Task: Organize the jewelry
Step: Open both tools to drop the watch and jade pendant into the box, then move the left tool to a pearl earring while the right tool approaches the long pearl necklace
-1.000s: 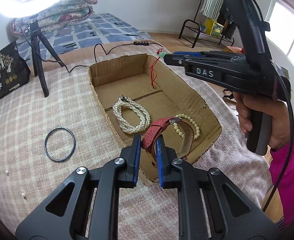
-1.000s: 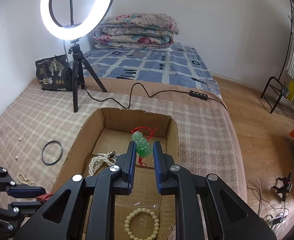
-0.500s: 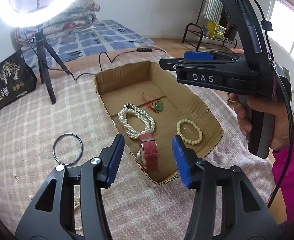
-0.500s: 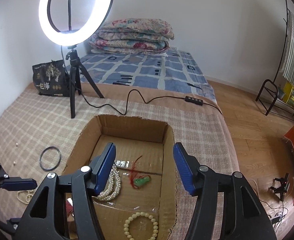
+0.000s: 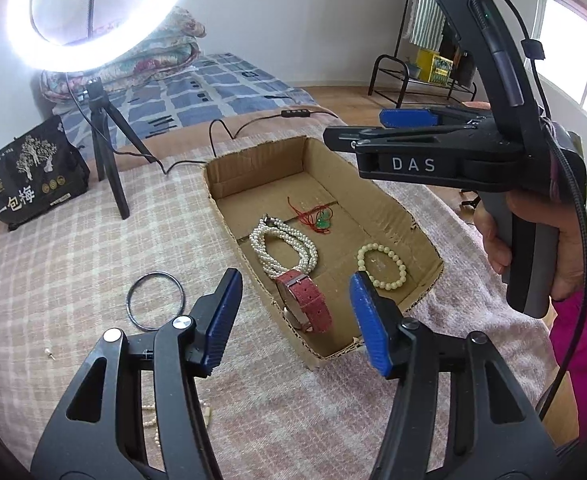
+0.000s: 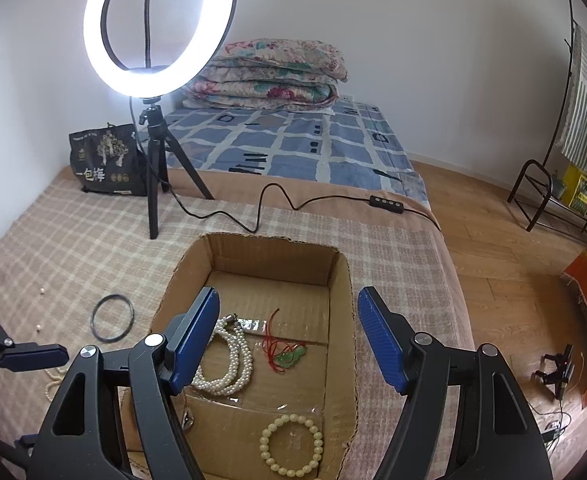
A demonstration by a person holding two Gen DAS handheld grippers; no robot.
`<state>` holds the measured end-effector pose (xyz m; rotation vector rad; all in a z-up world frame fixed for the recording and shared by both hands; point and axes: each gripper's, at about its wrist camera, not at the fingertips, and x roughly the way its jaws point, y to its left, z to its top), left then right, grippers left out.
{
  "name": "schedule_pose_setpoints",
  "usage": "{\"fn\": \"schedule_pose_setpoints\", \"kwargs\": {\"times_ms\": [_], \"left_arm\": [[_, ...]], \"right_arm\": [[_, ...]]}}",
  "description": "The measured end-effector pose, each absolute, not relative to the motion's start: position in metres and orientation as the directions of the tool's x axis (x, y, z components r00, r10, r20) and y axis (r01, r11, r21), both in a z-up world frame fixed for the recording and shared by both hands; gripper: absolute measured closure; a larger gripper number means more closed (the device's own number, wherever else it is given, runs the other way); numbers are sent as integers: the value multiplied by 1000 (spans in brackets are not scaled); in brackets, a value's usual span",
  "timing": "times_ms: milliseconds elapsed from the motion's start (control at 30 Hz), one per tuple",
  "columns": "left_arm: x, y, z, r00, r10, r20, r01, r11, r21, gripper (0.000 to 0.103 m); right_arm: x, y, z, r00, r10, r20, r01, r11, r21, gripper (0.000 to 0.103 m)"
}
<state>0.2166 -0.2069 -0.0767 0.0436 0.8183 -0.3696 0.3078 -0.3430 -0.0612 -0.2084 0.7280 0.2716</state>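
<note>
Left wrist: fingers (image 5: 293, 320) opening, watch (image 5: 305, 300) dropped | right fingers (image 6: 289, 336) opening, pendant (image 6: 291, 358) released into box (image 6: 345, 280)

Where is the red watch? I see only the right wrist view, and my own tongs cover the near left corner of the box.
Observer: The red watch lies inside the cardboard box, at its near corner, next to the pearl necklace.
Operator: Do the left tongs hold it?
Observer: No. The left tongs are opening and press on nothing; the watch lies free on the box floor.
</note>
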Motion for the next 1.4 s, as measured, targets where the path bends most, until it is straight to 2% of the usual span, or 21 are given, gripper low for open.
{"fn": "schedule_pose_setpoints", "kwargs": {"times_ms": [100,633,733,833,1200,1400], "left_arm": [[211,-202,-71,636,-305,-709,336,936,-101,36],[172,-108,-47,706,-217,-674,256,966,-43,36],[170,-82,-43,710,-190,-679,221,974,-42,36],[169,-53,-42,719,-160,-677,170,984,-51,36],[175,29,-52,708,-88,-700,25,995,-100,36],[183,63,-71,676,-96,-731,-34,986,-161,36]], "right_arm": [[302,-341,-55,719,164,-675,-309,946,-99,31],[233,-323,-15,777,146,-612,-264,959,-106,31],[215,-309,-14,784,153,-602,-287,949,-132,25],[200,-290,-16,774,187,-605,-333,933,-138,24],[165,-235,-46,663,331,-672,-456,890,-12,24],[147,-204,-85,603,290,-743,-493,868,-62,24]]}}
